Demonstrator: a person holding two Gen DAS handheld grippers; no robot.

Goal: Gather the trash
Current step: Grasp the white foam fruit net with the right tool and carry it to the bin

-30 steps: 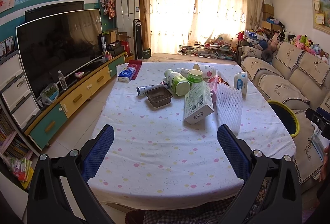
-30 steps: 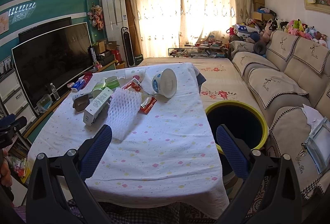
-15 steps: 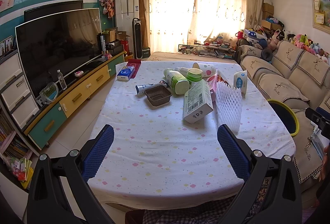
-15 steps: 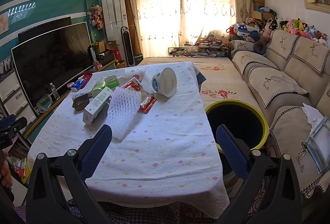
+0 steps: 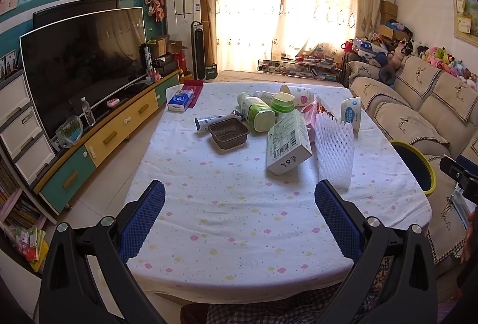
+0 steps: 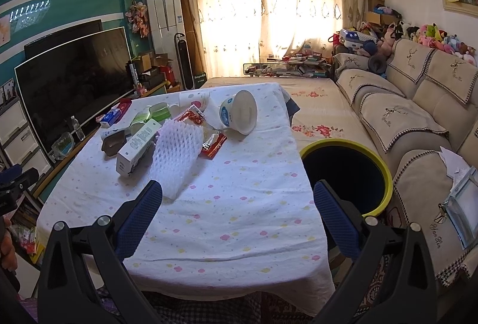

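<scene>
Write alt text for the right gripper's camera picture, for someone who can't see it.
An open two-finger gripper with blue pads hovers over a table covered by a dotted white cloth. On the table lie a white foam net, a carton, red wrappers and a tipped white tub. A yellow-rimmed bin stands beside the table, next to a sofa.

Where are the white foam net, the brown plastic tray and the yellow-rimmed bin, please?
white foam net [image 5: 334,153]: left wrist view, middle of its mesh.
brown plastic tray [image 5: 228,133]: left wrist view, its inner floor.
yellow-rimmed bin [image 6: 385,171]: right wrist view, right side of its rim.
</scene>
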